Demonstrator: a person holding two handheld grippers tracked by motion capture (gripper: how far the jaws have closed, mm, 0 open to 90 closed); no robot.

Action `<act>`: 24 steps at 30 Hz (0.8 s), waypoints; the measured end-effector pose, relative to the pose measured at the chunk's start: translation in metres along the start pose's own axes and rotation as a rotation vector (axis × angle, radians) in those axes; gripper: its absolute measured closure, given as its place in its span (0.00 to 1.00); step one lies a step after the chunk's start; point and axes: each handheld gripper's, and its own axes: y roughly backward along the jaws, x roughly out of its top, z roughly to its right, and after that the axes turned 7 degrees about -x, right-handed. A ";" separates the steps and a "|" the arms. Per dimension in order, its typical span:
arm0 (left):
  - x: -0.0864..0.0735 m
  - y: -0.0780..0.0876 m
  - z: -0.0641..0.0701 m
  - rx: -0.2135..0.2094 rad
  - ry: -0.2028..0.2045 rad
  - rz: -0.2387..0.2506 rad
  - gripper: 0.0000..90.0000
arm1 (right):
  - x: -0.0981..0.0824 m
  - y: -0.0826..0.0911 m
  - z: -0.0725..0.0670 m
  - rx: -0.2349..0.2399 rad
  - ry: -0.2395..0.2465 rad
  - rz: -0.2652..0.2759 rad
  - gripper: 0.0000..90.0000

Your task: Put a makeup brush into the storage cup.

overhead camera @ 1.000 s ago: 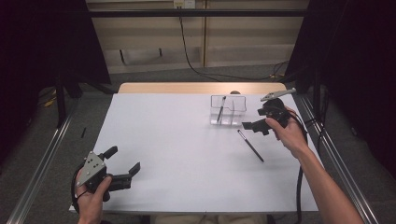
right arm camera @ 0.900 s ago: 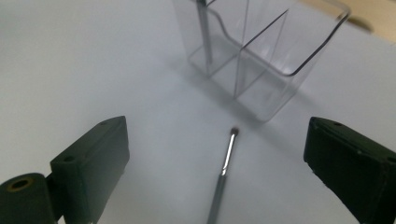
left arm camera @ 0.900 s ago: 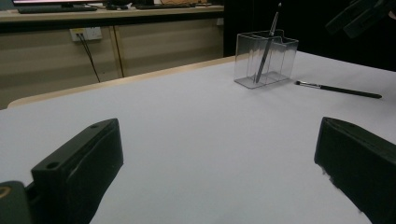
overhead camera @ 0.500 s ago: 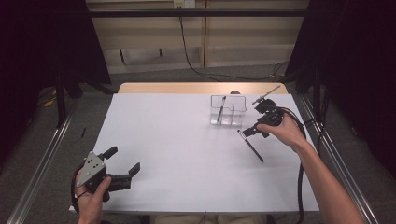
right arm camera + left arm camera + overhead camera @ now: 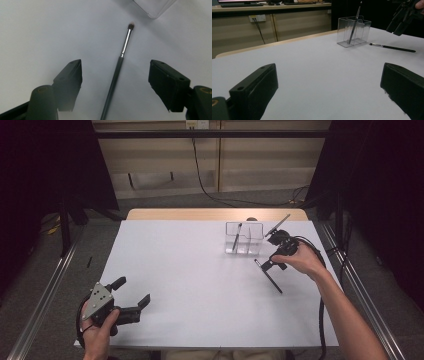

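Observation:
A thin black makeup brush [image 5: 268,276] [image 5: 117,72] with a silver ferrule lies flat on the white table [image 5: 190,270], just right of a clear two-compartment holder [image 5: 244,239] [image 5: 353,31]. A second brush [image 5: 237,237] stands tilted in the holder's left compartment. My right gripper [image 5: 266,265] [image 5: 115,67] hovers low over the lying brush, pointing down, with one jaw on each side of the handle. Its jaws have just been closing but stand apart from the brush, open. My left gripper [image 5: 133,290] [image 5: 329,70] rests at the front left, open, nothing between its jaws.
A bare wooden strip [image 5: 200,214] runs along the table's far edge, and metal rails [image 5: 45,290] flank both sides. The right gripper's cable [image 5: 320,310] trails along the forearm. The holder's corner [image 5: 155,7] lies just beyond the brush tip in the right gripper view.
The right hand has moved down and slightly forward from beside the holder, so its gripper now sits over the lying brush. The left hand and gripper have stayed put.

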 end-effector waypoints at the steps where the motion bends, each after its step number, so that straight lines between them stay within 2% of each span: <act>1: 0.000 0.000 0.000 0.000 0.000 0.000 0.01 | 0.000 -0.001 0.000 0.002 0.003 -0.008 0.33; 7: 0.000 0.000 0.000 -0.003 0.006 0.001 0.01 | 0.004 -0.010 -0.004 -0.031 0.031 -0.047 0.44; 11: 0.000 0.000 0.000 -0.008 0.004 -0.001 0.01 | 0.007 -0.015 -0.006 -0.021 0.014 -0.068 0.47; 16: 0.000 0.000 0.000 -0.007 0.006 0.000 0.01 | 0.008 -0.023 -0.004 -0.035 0.007 -0.115 0.51; 24: 0.000 0.000 0.000 -0.005 0.006 0.000 0.01 | 0.011 -0.029 -0.004 -0.057 -0.007 -0.139 0.59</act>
